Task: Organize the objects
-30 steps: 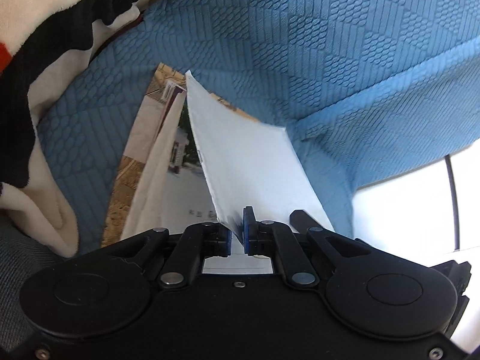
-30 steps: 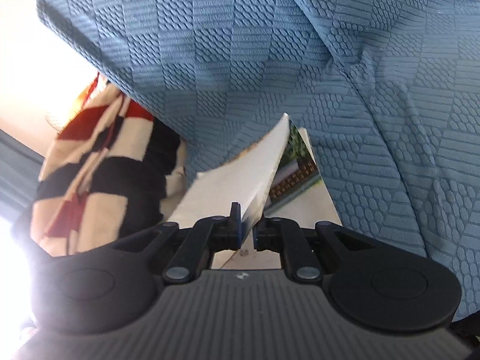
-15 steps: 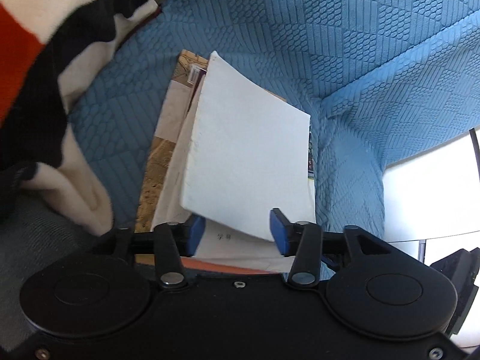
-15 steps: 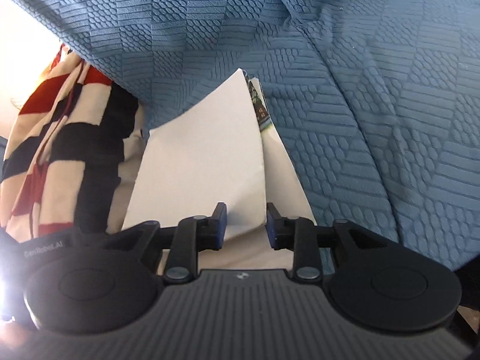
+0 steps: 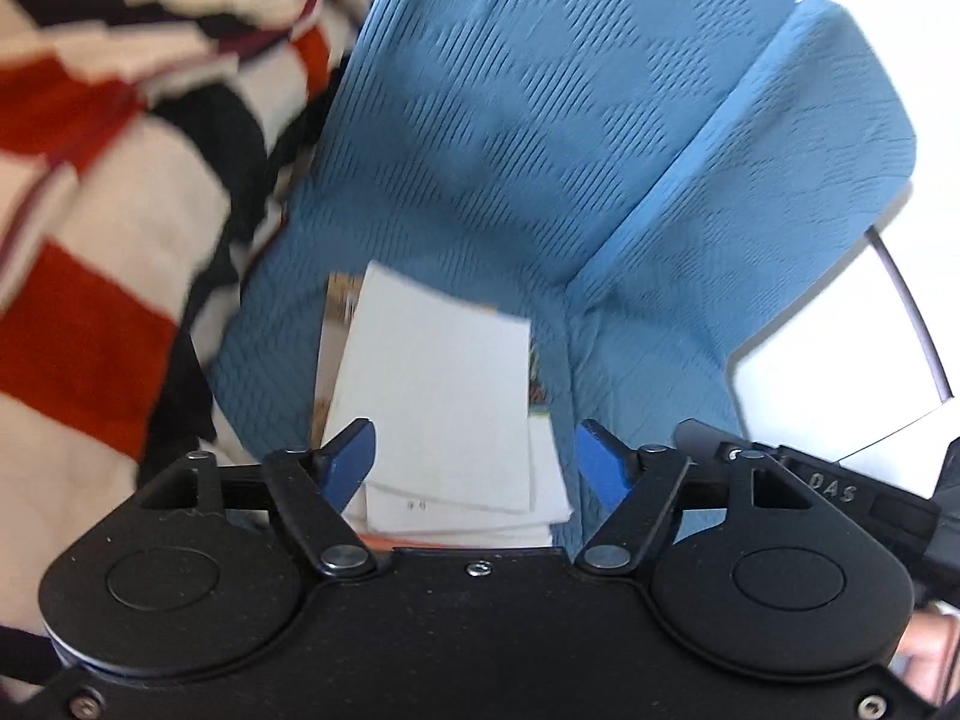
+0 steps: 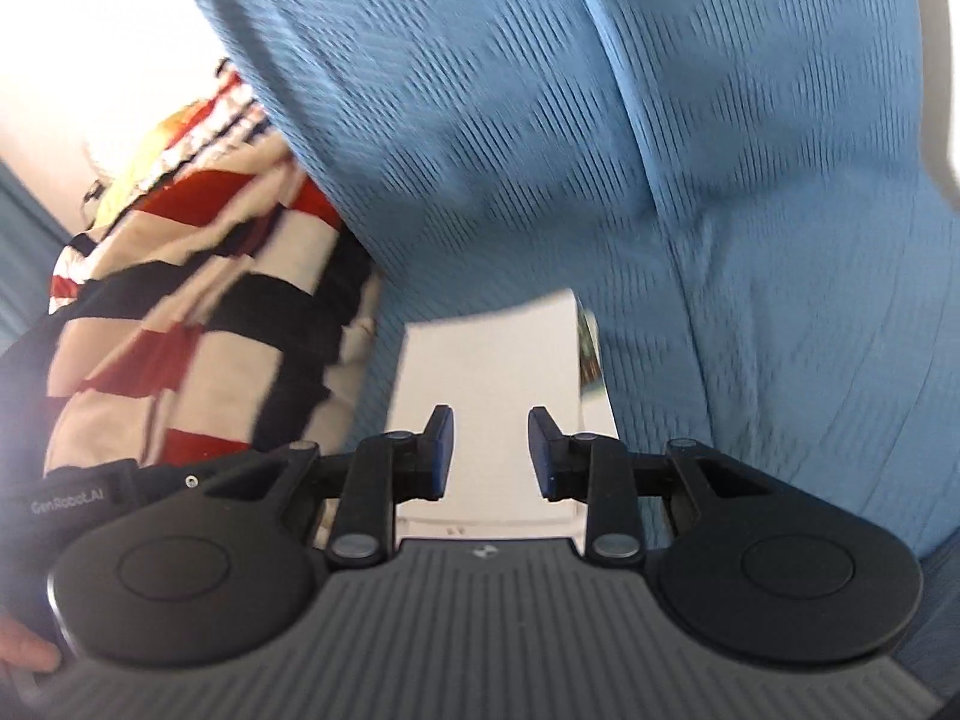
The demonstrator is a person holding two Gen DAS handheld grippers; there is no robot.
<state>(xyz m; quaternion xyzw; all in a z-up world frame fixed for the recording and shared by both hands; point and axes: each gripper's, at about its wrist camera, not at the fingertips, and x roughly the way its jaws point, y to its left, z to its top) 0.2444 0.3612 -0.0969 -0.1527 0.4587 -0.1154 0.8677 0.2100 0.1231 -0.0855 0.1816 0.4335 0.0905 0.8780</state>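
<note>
Two grippers: both stand open over one stack of papers on a blue quilted sofa, and neither has hold of anything.
Left gripper [image 5: 474, 462]: its jaws have just been opening and now stand wide; the blue fingertips [image 5: 351, 450] touch no sheet.
Right gripper [image 6: 489, 450]: its jaws have just been opening too, but stand only partly apart, with a narrower gap than the left pair; the pads are clear of the paper.
White sheet [image 5: 438, 402]: it lies flat on top of the stack, below and just ahead of the left fingers, showing between them; in the right view the same sheet [image 6: 492, 360] shows between and beyond the right fingers.
Stack [image 5: 540, 480]: offset white pages and a printed colour page peek out from under the top sheet, so the edges are not squared.
Sofa [image 5: 510, 150]: the seat carries the stack; the backrest rises beyond the fingertips and an armrest stands to their right.
Striped blanket [image 5: 90, 210]: red, black and cream, bunched to the left of the fingers, beside the stack but apart from the top sheet.
Why so placed: likely the sheet was laid here to gather loose papers into one pile, and the open fingers leave it lying free.
Judged stage: this sheet looks placed; squaring the pile may remain.
</note>
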